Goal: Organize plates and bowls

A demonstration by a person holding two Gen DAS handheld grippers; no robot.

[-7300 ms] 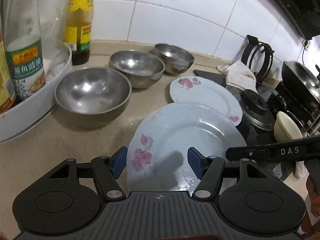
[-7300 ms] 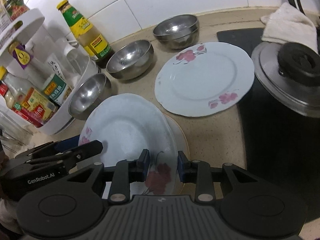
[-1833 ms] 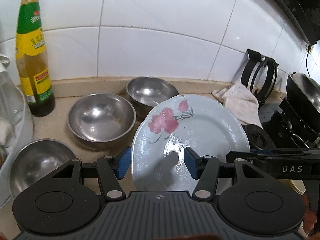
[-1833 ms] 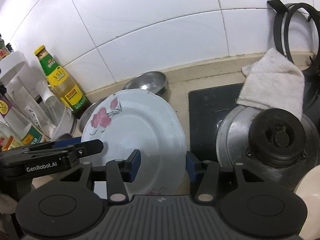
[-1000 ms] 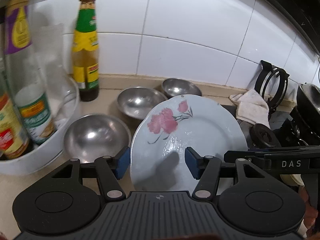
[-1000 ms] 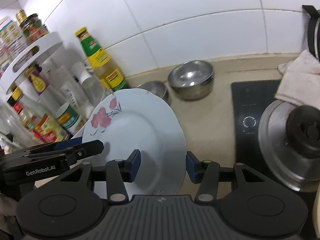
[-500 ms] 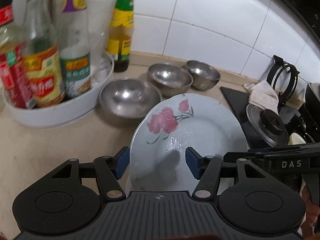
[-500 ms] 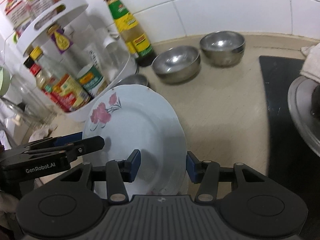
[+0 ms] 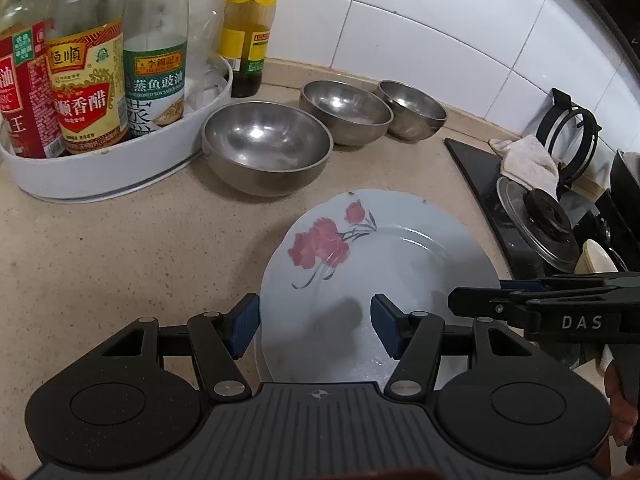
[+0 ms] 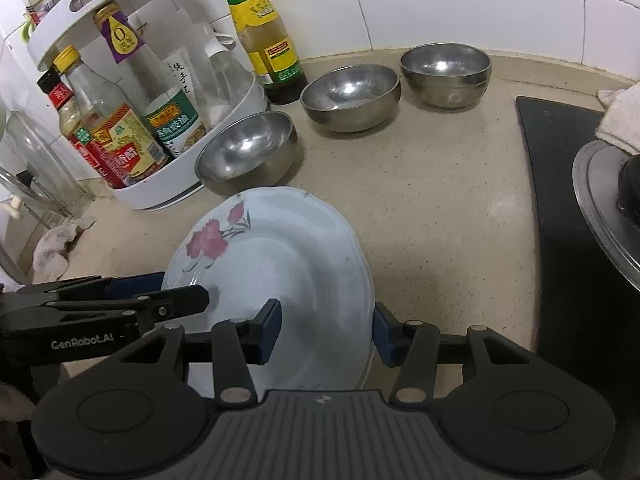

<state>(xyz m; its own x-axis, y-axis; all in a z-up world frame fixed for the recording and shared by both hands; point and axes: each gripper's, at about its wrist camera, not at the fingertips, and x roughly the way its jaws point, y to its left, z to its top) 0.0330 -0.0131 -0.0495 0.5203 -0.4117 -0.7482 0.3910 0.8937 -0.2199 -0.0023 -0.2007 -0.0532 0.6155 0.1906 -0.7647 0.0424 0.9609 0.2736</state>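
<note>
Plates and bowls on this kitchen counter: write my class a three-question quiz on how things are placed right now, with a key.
1. How many steel bowls stand on the counter?
2. True or false: those bowls are nested in one another.
3. The flowered plate is: A on the stove; B in the bottle rack; C between the open fingers of the left gripper and the right gripper.
Key: 1 three; 2 false; 3 C.
</note>
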